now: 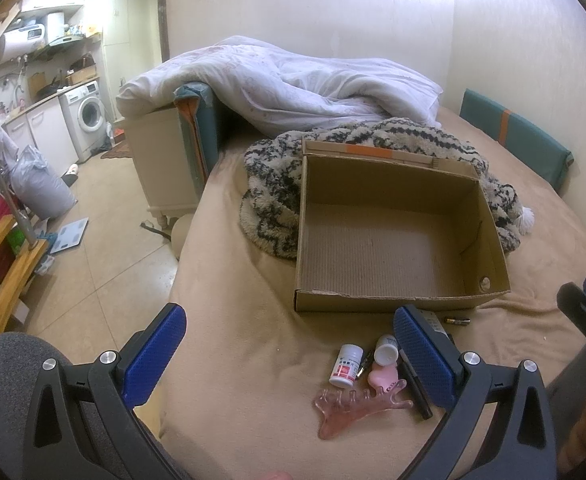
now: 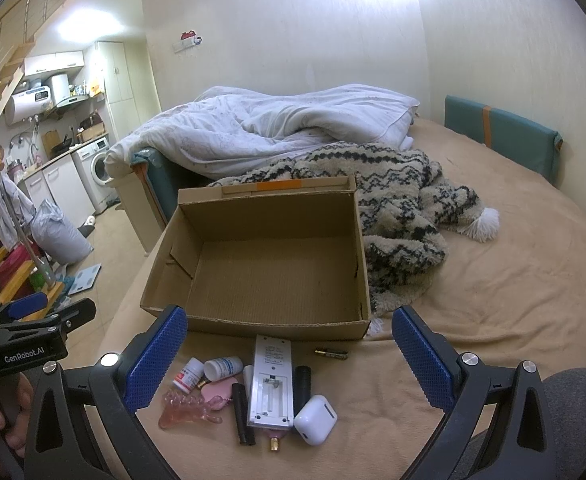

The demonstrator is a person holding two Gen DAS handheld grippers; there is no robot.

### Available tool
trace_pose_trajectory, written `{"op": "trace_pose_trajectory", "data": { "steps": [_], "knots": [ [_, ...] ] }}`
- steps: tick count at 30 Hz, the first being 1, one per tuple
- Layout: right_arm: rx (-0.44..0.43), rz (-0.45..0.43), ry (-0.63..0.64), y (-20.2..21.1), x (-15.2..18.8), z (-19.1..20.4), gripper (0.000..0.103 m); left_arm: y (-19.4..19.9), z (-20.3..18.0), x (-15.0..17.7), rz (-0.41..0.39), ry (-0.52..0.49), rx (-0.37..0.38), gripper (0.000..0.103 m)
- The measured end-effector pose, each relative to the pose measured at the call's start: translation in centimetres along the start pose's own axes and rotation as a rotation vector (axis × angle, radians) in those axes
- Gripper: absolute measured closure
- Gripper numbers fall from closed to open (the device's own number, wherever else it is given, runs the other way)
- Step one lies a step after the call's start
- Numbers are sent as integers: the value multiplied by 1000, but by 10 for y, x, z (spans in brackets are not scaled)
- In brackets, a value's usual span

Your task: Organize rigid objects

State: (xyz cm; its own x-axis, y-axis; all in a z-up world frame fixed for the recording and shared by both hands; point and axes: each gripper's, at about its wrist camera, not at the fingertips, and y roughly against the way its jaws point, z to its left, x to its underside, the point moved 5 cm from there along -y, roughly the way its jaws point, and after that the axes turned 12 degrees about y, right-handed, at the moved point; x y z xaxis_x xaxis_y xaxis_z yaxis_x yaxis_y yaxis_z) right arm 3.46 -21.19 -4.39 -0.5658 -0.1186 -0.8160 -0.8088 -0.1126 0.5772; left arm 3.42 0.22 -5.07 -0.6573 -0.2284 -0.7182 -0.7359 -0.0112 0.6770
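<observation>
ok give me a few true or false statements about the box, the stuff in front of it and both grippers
1. The cardboard box has nothing inside. True.
2. The white earbud case sits in the box. False: it lies on the bed in front of the box.
3. Both the left gripper and right gripper are open and hold nothing. True.
4. The battery stands upright. False: it lies flat.
5. The pink comb lies beside the pill bottle. True.

You are looking from both wrist cameras across the bed's [image 1: 253,320] near edge, close in, both sharing the cardboard box [image 2: 269,256].
</observation>
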Motion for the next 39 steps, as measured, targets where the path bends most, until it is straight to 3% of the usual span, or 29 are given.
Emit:
{"op": "trace_pose_trajectory", "data": {
  "steps": [28, 35, 39],
  "knots": [
    [-6, 3, -6, -1, 0, 1, 0, -2, 2, 1, 3, -1, -1, 0],
    [-152, 107, -114, -15, 2, -8, 0, -9, 13, -6, 32, 31, -34, 0],
    [-217, 211, -154, -36, 9, -9, 0, -26, 13, -11, 108, 38, -49, 0]
  ]
}}
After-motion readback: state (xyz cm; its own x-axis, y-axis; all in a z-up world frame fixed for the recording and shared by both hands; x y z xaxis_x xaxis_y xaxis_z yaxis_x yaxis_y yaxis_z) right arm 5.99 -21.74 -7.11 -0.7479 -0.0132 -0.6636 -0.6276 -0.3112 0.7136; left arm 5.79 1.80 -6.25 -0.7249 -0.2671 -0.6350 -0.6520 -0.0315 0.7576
